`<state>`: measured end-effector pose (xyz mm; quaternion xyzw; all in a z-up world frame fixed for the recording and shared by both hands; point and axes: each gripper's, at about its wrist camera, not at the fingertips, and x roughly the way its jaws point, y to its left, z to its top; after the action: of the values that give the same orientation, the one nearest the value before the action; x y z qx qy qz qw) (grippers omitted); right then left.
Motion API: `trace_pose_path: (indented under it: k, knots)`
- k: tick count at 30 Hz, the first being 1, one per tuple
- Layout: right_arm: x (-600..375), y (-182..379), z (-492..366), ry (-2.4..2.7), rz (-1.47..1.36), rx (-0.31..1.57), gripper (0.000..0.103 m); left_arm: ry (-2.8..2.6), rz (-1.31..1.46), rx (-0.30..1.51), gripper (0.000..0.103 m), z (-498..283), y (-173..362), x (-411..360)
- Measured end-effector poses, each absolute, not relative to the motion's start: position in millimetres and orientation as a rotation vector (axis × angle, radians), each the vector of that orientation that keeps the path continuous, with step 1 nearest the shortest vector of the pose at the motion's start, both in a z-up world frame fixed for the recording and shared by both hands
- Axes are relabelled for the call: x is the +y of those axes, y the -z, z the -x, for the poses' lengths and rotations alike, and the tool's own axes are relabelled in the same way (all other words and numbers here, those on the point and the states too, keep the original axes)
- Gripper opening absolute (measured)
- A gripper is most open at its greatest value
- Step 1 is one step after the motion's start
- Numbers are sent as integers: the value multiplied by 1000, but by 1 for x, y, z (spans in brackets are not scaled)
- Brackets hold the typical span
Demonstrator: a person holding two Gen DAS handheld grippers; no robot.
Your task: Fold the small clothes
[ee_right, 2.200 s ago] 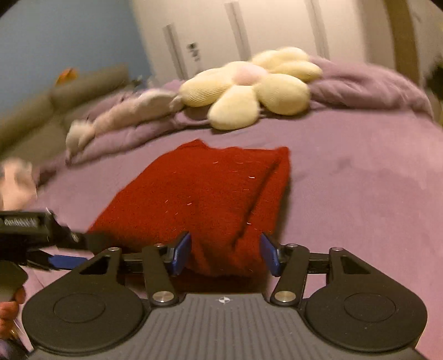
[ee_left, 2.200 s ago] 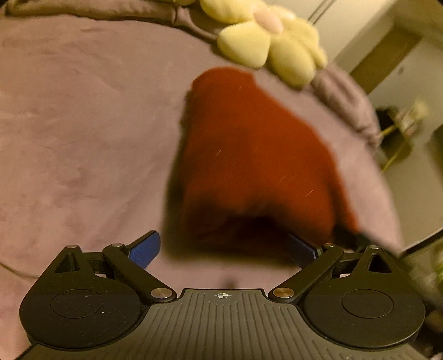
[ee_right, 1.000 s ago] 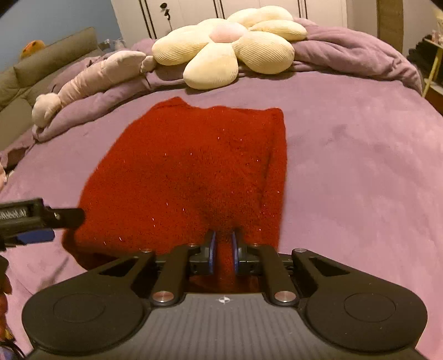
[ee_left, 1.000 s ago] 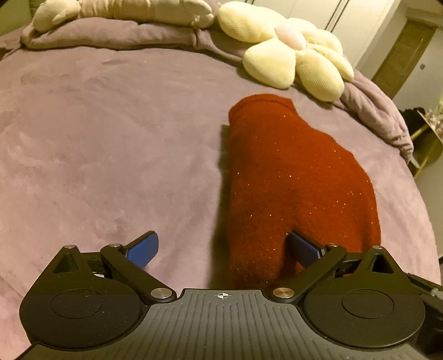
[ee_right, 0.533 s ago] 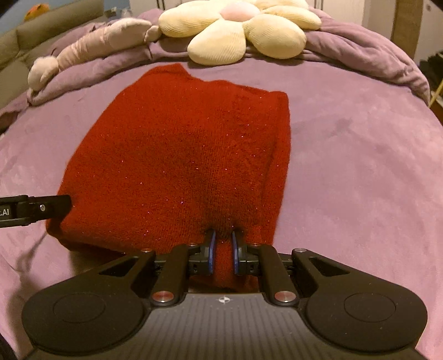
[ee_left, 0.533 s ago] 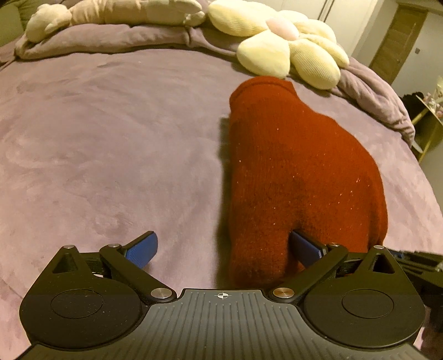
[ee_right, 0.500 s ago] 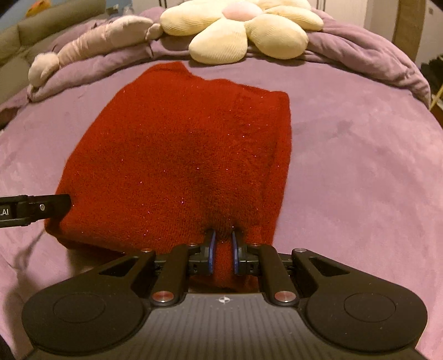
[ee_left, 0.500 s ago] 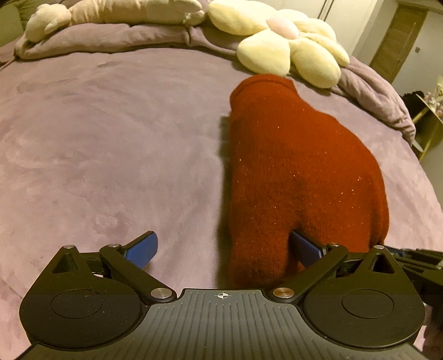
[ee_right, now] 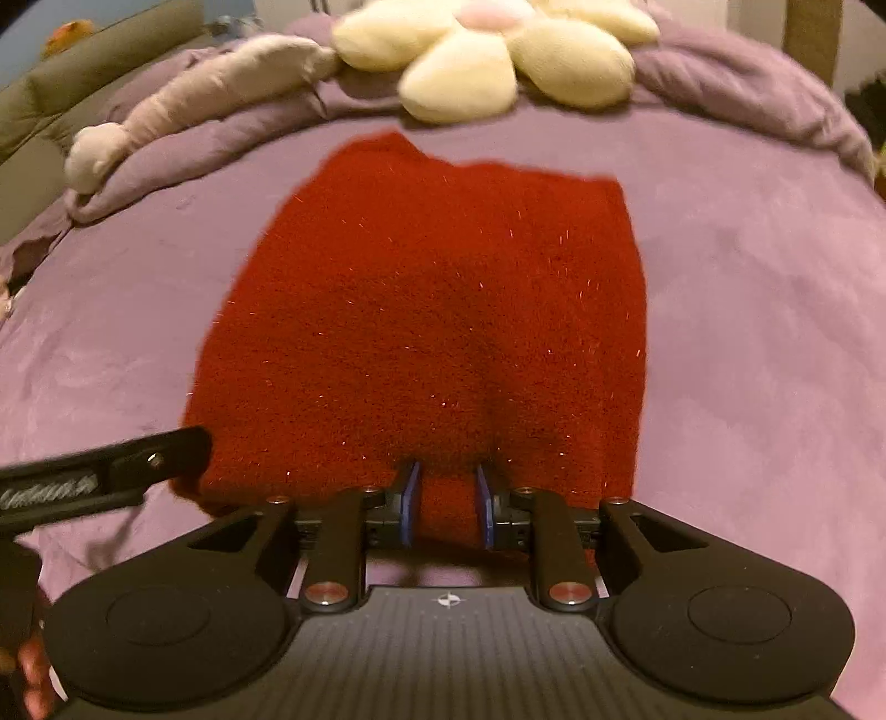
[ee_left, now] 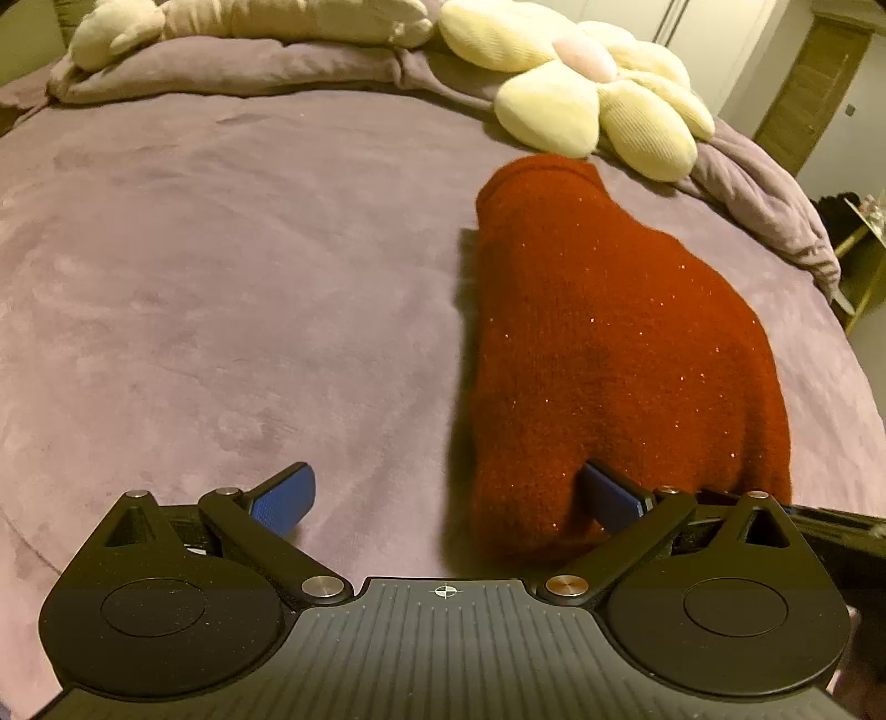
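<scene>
A red knitted garment (ee_left: pixel 603 343) lies folded on the purple bed cover (ee_left: pixel 221 277); it also shows in the right wrist view (ee_right: pixel 437 321). My left gripper (ee_left: pixel 443 498) is open at the garment's near left corner, its right finger (ee_left: pixel 612 498) against the cloth and its left finger (ee_left: pixel 282 498) on the bare cover. My right gripper (ee_right: pixel 446 512) has its jaws partly apart around the garment's near edge, the cloth still between the pads. The left gripper's body (ee_right: pixel 105 476) shows at the left of the right wrist view.
A cream flower-shaped cushion (ee_left: pixel 598 105) and a long pale plush toy (ee_left: pixel 249 27) lie at the head of the bed. A rumpled purple blanket (ee_left: pixel 764 188) runs along the far right edge. A doorway (ee_left: pixel 814 83) stands beyond.
My right gripper's jaws, shut on the garment's near edge half a second ago, have opened partway. The garment lies flatter. My left gripper has stayed open in place.
</scene>
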<state>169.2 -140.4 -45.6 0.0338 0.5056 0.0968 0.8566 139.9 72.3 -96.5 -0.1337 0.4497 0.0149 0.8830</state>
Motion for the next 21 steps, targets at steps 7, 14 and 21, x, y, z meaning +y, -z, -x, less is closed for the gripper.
trace_pose_path:
  k: [7,14,21]
  knots:
    - [-141,33,-176,-253,-33,1072,20,-27,297,902,103,-136,76,75]
    - [-173,-10,-221,-197,-204,969,24,-35,245,859,103,-191,39,64]
    - [-161,25,-305,-111,-170,1086,24,-79,53,972,103,-282,64,23]
